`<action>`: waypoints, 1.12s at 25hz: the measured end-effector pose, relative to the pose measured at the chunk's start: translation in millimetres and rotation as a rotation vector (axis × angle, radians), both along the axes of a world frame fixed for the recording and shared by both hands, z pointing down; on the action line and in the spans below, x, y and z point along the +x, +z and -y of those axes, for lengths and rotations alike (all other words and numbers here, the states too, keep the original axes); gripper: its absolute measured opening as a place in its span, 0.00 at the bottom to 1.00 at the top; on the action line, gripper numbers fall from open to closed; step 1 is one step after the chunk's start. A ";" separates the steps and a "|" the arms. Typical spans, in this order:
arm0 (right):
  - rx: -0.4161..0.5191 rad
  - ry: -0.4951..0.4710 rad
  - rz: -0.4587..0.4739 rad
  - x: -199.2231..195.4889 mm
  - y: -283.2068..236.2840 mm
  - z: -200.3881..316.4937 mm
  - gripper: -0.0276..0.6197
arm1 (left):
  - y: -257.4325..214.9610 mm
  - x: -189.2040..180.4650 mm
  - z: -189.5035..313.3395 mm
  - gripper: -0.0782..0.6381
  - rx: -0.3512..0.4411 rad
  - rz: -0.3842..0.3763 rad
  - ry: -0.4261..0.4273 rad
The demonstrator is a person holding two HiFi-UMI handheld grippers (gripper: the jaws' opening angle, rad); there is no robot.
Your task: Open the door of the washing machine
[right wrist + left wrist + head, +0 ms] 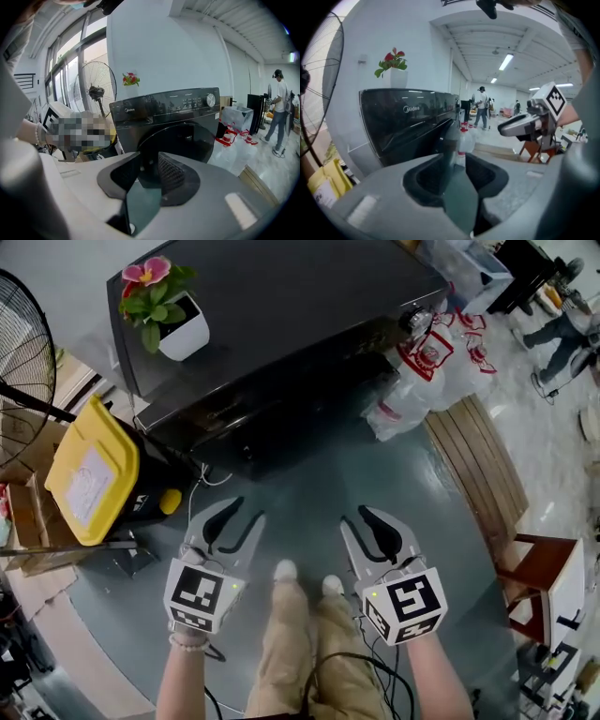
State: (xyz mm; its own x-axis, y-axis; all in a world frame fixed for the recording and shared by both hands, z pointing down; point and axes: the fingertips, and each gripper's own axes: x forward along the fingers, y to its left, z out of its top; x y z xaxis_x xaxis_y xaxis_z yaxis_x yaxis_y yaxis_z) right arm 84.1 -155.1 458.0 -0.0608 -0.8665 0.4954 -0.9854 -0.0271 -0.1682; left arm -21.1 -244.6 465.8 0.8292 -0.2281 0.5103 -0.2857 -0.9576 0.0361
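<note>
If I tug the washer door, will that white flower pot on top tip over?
Probably not: the flower pot looks squat and sits flat on the washing machine. It seems small and light, and it stands near the top's edge, so a hard jolt might shift it.

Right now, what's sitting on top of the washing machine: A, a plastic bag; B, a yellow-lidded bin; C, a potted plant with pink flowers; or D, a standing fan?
C: the potted plant, in a white pot, stands on top of the washing machine, near its left end in the head view.
</note>
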 end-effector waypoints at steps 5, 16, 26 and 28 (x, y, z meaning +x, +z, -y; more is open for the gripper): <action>-0.018 0.022 0.003 4.5 20.0 5.7 0.20 | 32.3 8.2 16.7 0.32 -0.002 0.016 -0.013; -0.049 0.039 0.008 3.9 48.4 17.0 0.20 | 90.0 21.5 49.6 0.32 0.006 0.088 0.006; -0.062 0.072 0.019 12.5 64.7 18.0 0.20 | 134.5 34.2 67.6 0.32 -0.020 0.142 0.007; -0.067 0.070 0.021 12.2 68.7 18.6 0.20 | 139.2 37.4 70.7 0.33 -0.022 0.149 0.007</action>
State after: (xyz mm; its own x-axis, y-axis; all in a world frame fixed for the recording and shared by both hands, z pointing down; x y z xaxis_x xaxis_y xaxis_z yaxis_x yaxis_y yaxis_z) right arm 96.4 -173.7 526.7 -0.0117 -0.8338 0.5519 -0.9770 -0.1081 -0.1840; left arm 16.4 -315.3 605.1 0.7453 -0.2099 0.6328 -0.2829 -0.9590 0.0151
